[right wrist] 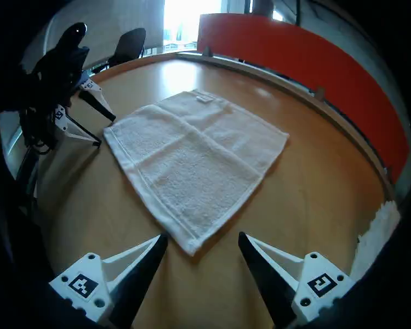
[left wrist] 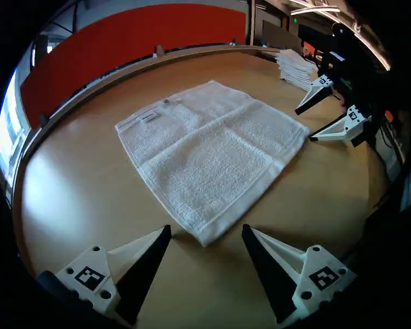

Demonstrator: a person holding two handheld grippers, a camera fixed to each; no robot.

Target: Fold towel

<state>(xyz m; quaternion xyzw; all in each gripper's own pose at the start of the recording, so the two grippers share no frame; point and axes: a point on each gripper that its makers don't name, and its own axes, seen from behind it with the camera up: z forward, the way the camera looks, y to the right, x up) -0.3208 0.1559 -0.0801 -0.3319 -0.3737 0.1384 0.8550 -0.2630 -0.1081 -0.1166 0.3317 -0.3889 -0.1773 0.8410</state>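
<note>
Hovering left claw [left wrist: 205,227] and right claw [right wrist: 203,235], both spread open and empty, at neighbouring corners of the towel [left wrist: 211,148] on the bench [left wrist: 79,192]; likely needing a corner pinch next.

folded stack [right wrist: 376,233] cut off by the edge; sewn tag [left wrist: 149,115] too small.

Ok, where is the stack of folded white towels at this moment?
In the left gripper view the stack of folded white towels sits upper right on the wooden table, near its far edge, just beyond the right gripper.
</note>
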